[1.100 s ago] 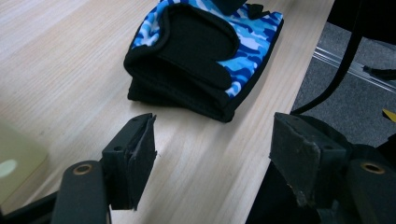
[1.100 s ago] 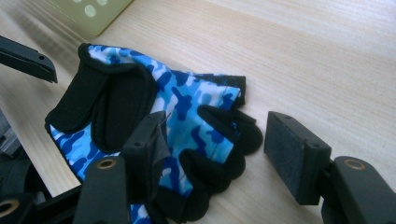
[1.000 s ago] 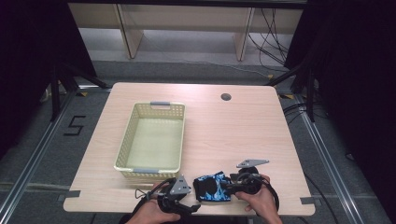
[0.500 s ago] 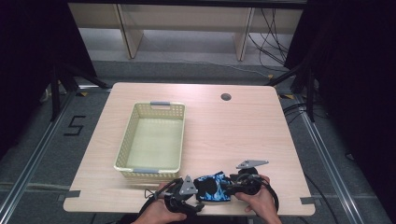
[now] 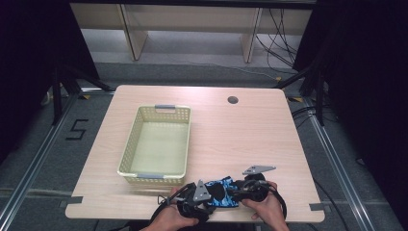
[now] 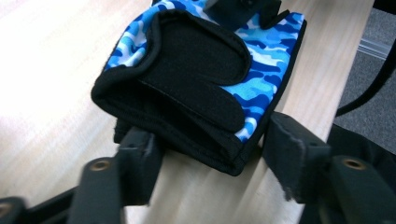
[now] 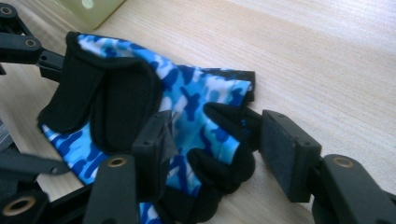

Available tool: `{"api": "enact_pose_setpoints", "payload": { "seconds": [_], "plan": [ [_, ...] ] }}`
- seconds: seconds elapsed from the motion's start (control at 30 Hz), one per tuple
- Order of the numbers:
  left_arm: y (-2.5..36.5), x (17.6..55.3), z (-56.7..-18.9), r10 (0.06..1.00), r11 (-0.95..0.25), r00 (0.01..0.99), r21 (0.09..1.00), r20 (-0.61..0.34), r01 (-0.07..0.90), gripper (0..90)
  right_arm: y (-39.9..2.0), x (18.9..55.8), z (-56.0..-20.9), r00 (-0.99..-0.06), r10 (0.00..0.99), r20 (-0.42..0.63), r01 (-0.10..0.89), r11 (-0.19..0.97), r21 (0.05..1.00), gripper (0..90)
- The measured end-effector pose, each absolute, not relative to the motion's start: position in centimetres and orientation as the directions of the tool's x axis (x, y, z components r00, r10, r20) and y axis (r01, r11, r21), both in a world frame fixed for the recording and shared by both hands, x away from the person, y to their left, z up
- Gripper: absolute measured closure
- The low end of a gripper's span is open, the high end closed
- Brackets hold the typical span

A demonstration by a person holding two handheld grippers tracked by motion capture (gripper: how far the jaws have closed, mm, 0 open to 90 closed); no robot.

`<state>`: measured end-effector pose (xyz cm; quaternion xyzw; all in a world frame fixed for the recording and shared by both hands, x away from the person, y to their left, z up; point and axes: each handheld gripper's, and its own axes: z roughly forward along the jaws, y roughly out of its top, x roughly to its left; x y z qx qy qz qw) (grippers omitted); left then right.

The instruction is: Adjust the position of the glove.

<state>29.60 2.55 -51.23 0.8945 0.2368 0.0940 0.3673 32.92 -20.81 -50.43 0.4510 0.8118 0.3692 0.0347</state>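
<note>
Illumination is uneven. In the high view the table point(image 5: 250, 130) is evenly and softly lit from above, while the surroundings to left and right fall into near-black. Shadows on the tabletop are weak and short. The basket point(image 5: 156, 144) shows no glare.

In the left gripper view the wood at the left edge is overexposed — grain detail is washed out to near white. The near jaws are blurred, and the glove point(image 6: 205, 70) beyond them is sharper.

In the right gripper view exposure is balanced, with clear wood grain at upper right. The closest jaw parts are soft — the glove's black patches lose texture in shadow.
</note>
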Motion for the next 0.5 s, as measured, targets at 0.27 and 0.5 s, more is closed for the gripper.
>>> {"api": "enact_pose_setpoints", "payload": {
  "seconds": [0.27,0.5],
  "plan": [
    [2.91,29.66,-51.30,0.467,-0.615,0.884,0.713,-0.014,0.336,56.7,-21.33,33.08,-50.61,-0.597,0.738,0.315,0.722,0.322,0.613,73.7],
    [2.91,29.06,-51.24,0.467,-0.614,0.884,0.726,0.019,0.309,65.7,-21.49,32.99,-50.85,-0.596,0.724,0.346,0.730,0.310,0.609,80.9]
  ]
}}
